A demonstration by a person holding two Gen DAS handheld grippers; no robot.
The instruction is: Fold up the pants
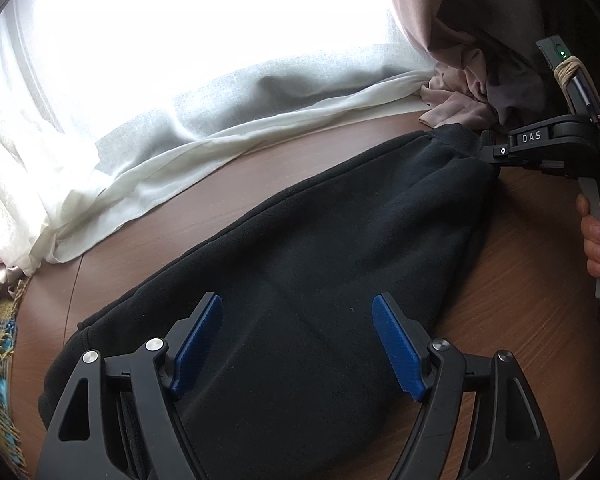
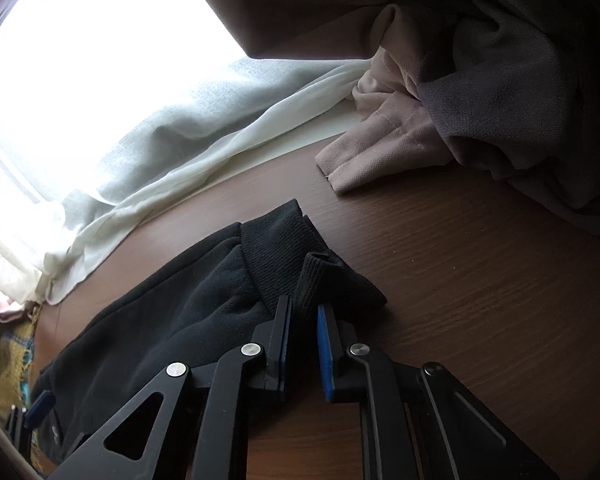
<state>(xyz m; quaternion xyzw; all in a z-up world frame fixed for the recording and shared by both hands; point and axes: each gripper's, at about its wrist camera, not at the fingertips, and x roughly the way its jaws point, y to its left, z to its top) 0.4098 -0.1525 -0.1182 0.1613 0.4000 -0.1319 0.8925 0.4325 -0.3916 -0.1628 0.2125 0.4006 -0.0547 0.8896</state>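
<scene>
The left gripper (image 1: 298, 340), black with blue ribbed pads, hovers with jaws spread wide above the black fleece pants (image 1: 320, 248), gripping nothing. The right gripper (image 2: 304, 344) is clamped on the pants' ribbed cuff (image 2: 324, 280); the garment lies flat across the brown wood-grain table (image 2: 480, 280), beside a white sheer curtain (image 1: 140, 168).

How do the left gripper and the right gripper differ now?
The left gripper stands open above the pants, gripping nothing; the right gripper is shut on the pants' ribbed cuff. The left is over the wide middle, the right at one end. Both have blue pads.
</scene>
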